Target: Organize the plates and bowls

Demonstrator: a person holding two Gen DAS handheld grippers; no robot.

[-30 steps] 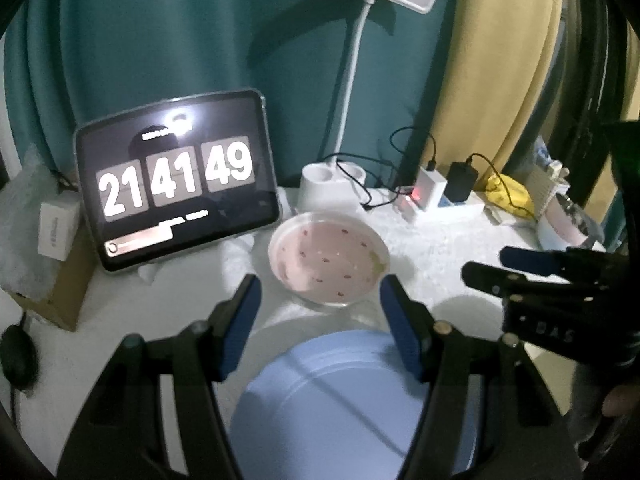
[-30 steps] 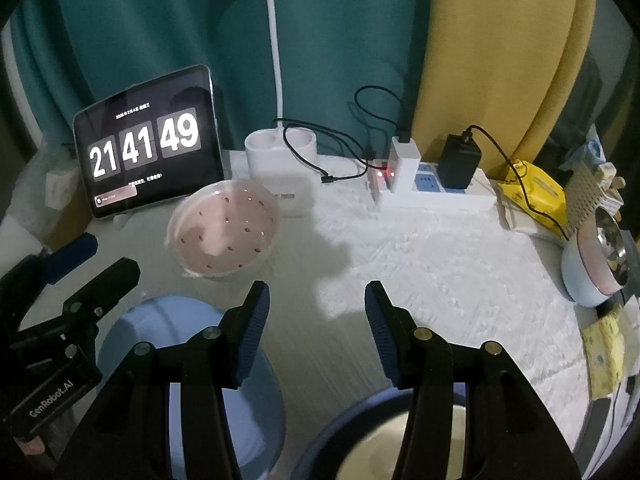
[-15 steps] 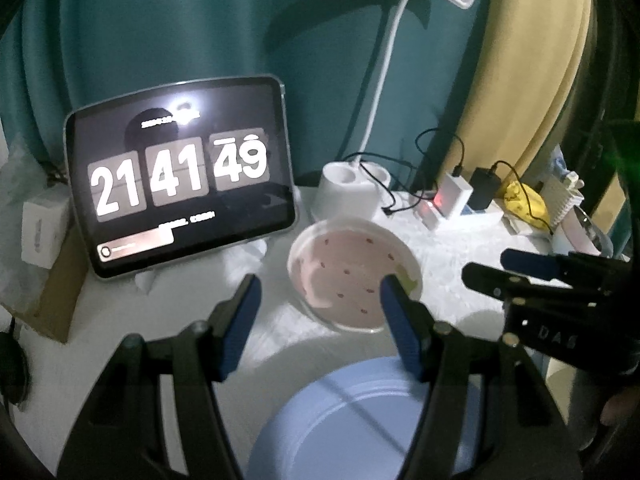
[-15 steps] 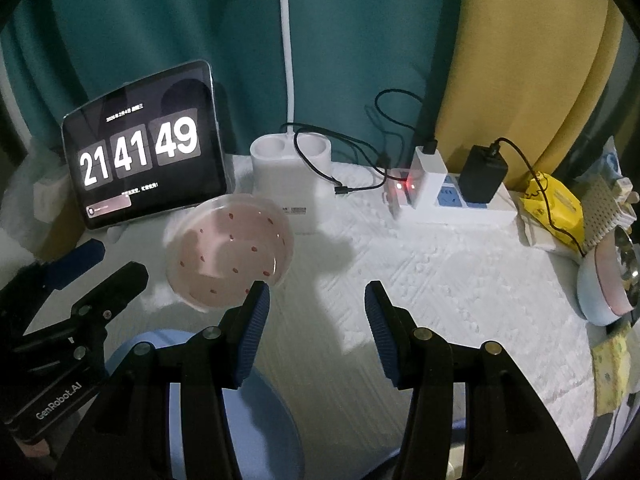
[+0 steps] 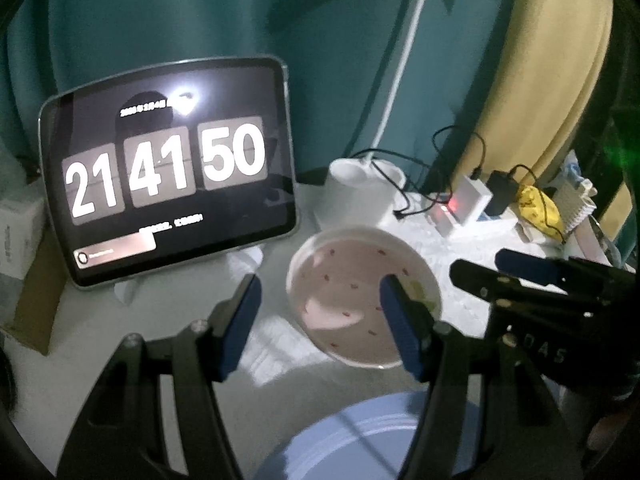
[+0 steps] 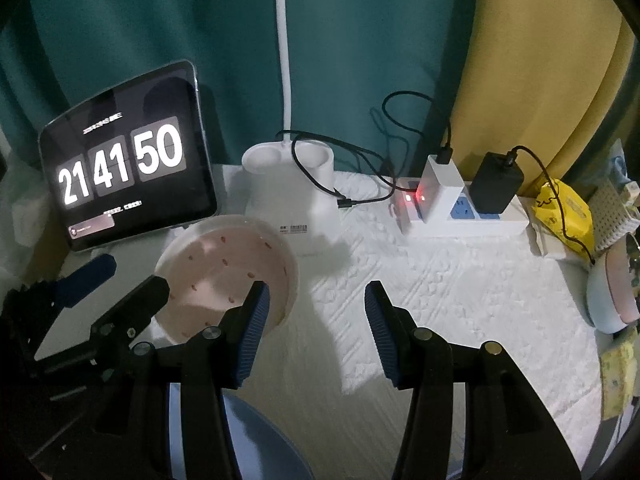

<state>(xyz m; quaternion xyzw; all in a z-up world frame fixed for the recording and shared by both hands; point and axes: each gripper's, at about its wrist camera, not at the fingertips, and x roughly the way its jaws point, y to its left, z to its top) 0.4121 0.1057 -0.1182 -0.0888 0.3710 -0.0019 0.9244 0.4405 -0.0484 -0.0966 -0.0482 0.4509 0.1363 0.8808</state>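
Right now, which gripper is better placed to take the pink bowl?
Left. The left gripper is open, with its near finger already over the pink bowl. The right gripper is also open but points at bare cloth, the bowl off to its left.

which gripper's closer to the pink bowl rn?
Left. Left gripper hangs at the pink bowl, right finger over it; right gripper sits off its right rim.
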